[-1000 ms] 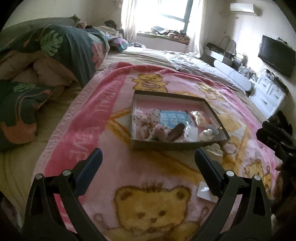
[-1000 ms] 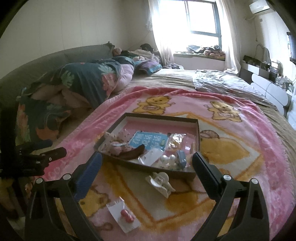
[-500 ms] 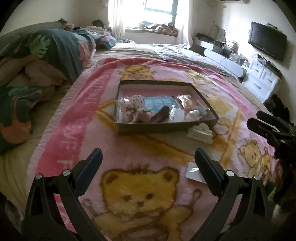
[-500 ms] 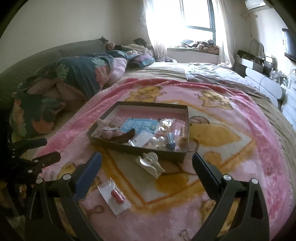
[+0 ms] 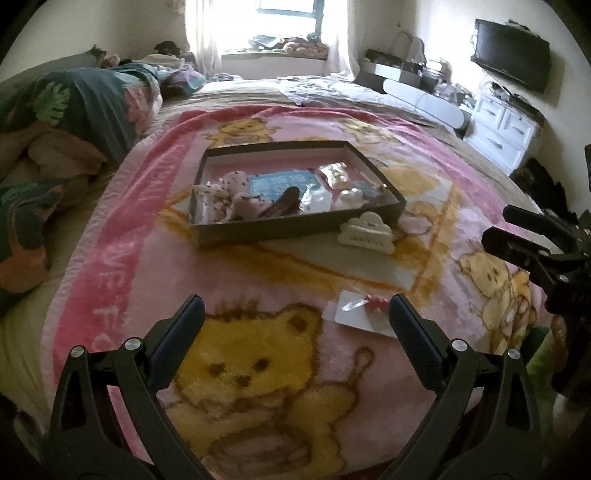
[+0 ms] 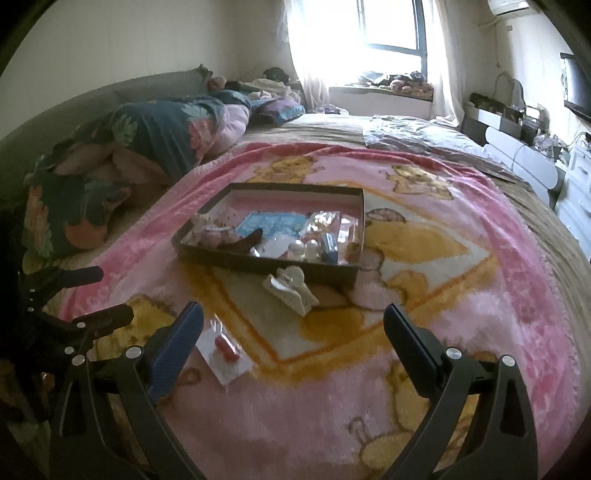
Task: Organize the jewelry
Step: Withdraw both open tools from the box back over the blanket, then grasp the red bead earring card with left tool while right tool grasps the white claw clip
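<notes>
A shallow dark box (image 5: pixel 295 227) (image 6: pixel 258 260) with a pink floor lies on the pink bear blanket and holds several hair pieces, small packets and a blue card. A white claw hair clip (image 5: pixel 365 232) (image 6: pixel 290 290) lies on the blanket just in front of the box. Nearer me lies a clear packet with a red piece (image 5: pixel 364 314) (image 6: pixel 225 350). My left gripper (image 5: pixel 295 332) hangs open above the blanket, the packet by its right finger. My right gripper (image 6: pixel 293 338) is open too, with the packet by its left finger.
A rolled leafy quilt (image 5: pixel 74 122) (image 6: pixel 147 144) piles up on the left of the bed. White drawers (image 5: pixel 502 129) and a wall television (image 5: pixel 511 70) stand to the right. The window (image 6: pixel 391 29) is at the far end. The pink blanket (image 6: pixel 461 314) spreads wide around the box.
Both grippers have drawn back from the box and stayed open. The box and clip look farther away, and the red-piece packet has come into view near the fingers.
</notes>
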